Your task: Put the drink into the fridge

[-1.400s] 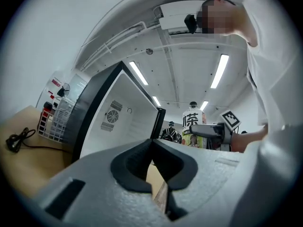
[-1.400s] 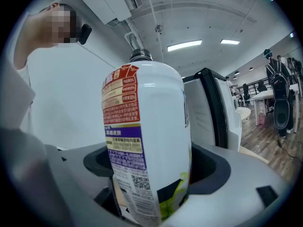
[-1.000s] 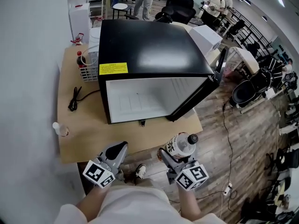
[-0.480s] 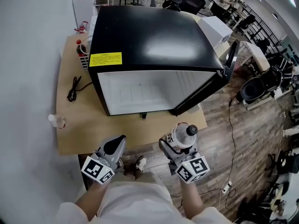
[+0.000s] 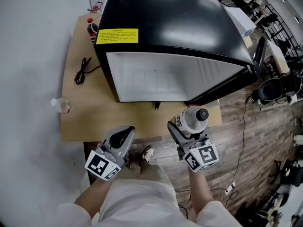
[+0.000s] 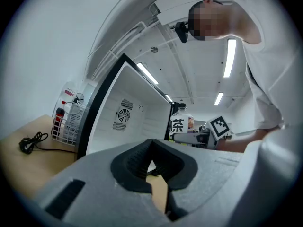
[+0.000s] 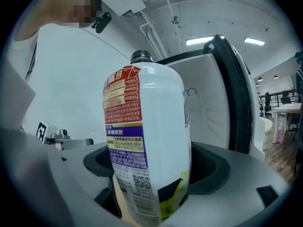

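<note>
On the wooden bench (image 5: 90, 117), the boxy, glossy black fridge (image 5: 175, 22) stands open, smooth white walls showing. Just in front of the fridge, the drink (image 5: 191, 118), a rounded white plastic bottle, sits upright, clamped in the right gripper (image 5: 186, 128) jaws: picked up, not yet inside. The left gripper (image 5: 122, 137) beside it has its ribbed jaws pressed together on nothing.

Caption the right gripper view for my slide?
Right tool grips a white plastic drink bottle facing the open black mini fridge.
</note>
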Tool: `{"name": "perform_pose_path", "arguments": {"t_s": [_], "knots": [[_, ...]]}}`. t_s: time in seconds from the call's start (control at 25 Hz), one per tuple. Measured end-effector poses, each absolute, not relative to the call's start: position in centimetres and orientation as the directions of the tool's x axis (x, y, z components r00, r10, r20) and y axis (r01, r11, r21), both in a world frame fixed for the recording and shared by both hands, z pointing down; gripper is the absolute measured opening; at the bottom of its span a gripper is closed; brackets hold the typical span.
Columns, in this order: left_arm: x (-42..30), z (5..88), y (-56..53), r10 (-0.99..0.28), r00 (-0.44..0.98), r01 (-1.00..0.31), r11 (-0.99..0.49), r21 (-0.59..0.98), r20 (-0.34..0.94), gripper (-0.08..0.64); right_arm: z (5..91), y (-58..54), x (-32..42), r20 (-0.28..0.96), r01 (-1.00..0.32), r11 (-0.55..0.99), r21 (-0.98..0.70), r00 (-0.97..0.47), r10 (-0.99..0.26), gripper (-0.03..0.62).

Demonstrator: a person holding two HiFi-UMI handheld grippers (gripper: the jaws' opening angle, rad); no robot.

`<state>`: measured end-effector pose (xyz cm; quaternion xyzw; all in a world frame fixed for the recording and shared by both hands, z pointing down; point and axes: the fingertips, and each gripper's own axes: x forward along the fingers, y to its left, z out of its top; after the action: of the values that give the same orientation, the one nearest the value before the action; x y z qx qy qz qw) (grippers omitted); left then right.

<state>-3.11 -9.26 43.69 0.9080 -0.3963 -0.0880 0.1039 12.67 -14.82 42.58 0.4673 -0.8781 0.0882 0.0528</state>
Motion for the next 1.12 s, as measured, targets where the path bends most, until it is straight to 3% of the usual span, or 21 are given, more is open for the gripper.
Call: {"name": "perform_pose_path", "arguments": {"t_s": [1.12], "knots": [[-1.3,45.6,-11.0,-0.766,0.643,-0.753,-0.624,0.212,0.029,0.014,48.9,-29.7,10.9,0.152,-0.803,0.594,-0.055,-0.595,-0.789,0.436]]}}
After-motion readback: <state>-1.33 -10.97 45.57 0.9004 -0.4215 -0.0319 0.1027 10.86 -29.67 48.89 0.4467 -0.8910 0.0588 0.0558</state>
